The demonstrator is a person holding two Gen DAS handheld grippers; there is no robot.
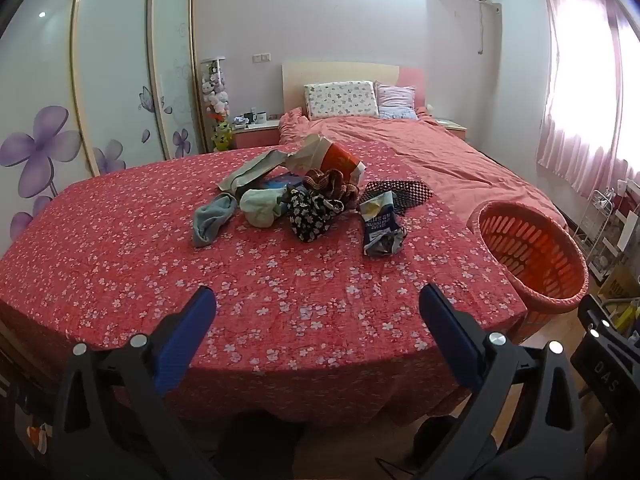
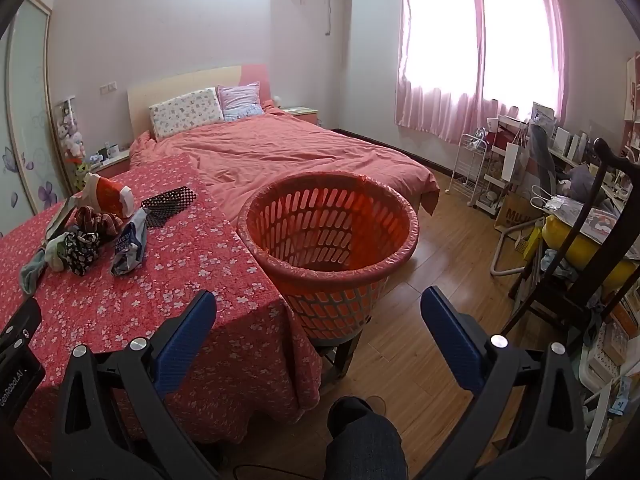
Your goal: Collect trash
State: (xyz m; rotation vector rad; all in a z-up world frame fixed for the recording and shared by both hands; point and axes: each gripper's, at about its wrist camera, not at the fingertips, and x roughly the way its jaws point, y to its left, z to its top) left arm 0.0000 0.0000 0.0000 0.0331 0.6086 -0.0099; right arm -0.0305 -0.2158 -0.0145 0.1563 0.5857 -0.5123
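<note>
With both the left gripper [image 1: 318,300] and right gripper [image 2: 318,306] spread wide and empty, the crumpled wrapper [image 1: 380,224] lies among socks [image 1: 308,216] on the table [image 1: 120,240] – a careless grab risks binning laundry in the orange basket [image 2: 400,256].

Home bedroom, bed [image 2: 280,152] with pillows [image 2: 186,114], sliding wardrobe [image 1: 120,64], pink curtains [image 2: 480,48]

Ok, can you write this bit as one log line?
left gripper: open, empty | right gripper: open, empty | trash pile: untouched | basket: empty
</note>
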